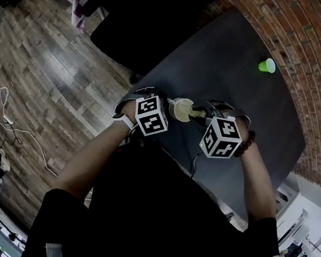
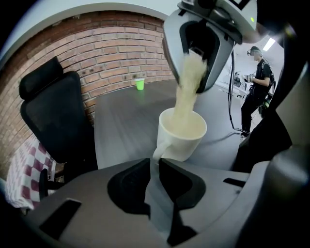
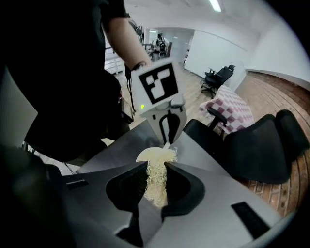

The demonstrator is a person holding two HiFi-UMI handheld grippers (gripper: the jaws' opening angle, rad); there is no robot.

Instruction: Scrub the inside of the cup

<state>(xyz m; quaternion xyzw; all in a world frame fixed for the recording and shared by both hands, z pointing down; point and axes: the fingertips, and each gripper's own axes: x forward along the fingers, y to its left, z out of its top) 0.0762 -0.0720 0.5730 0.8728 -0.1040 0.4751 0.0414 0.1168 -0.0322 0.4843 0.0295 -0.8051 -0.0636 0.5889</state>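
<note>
At near table edge, steady cup by its handle, pinched between left gripper jaws. With right gripper clamped on fibrous scrubber, press into inner wall and rotate down to base. Avoid tipping cup against handle grip. Read scrubber depth from left gripper view; masked by fibres in right gripper view.
</note>
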